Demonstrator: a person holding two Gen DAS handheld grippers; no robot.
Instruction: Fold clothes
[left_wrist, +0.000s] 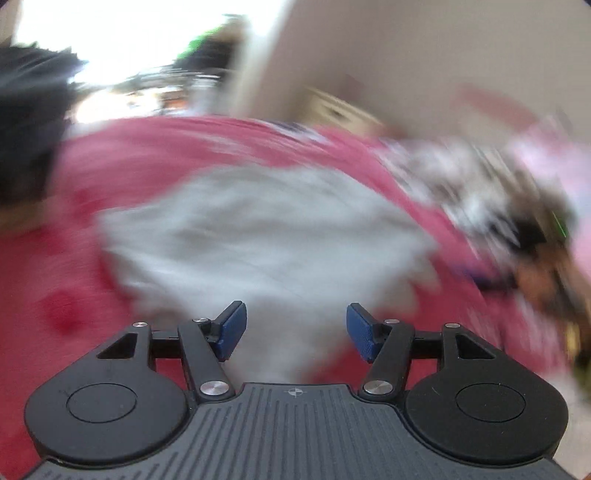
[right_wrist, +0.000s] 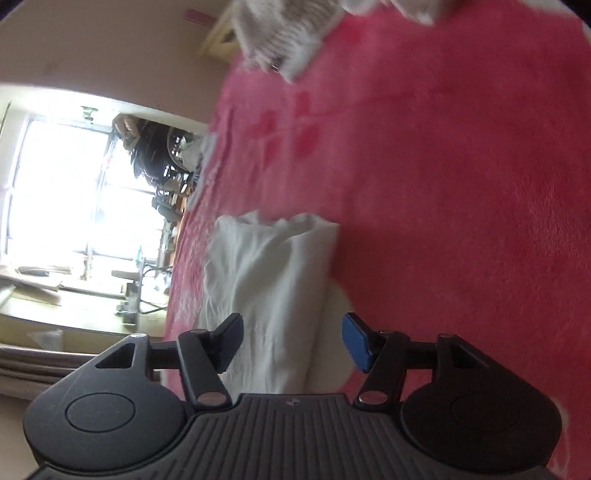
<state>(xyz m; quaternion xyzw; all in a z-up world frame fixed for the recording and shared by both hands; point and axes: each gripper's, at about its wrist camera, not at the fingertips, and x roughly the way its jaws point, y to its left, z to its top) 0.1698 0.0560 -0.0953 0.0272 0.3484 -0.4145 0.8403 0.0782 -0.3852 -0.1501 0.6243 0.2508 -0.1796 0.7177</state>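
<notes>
One white garment lies on the pink blanket. One patterned garment lies beyond it. The left gripper and the right gripper both gape, holding nothing.

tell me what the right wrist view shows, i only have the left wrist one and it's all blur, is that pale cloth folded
Observer: It looks folded. The white cloth lies as a long narrow bundle on the pink blanket.
Operator: is the right hand-held gripper holding it
Observer: No. The right hand-held gripper is open, with the cloth lying between its fingers and ungripped.
Operator: anything else on the blanket
Observer: A grey-and-white garment lies at the far end, apart from the white cloth.
</notes>
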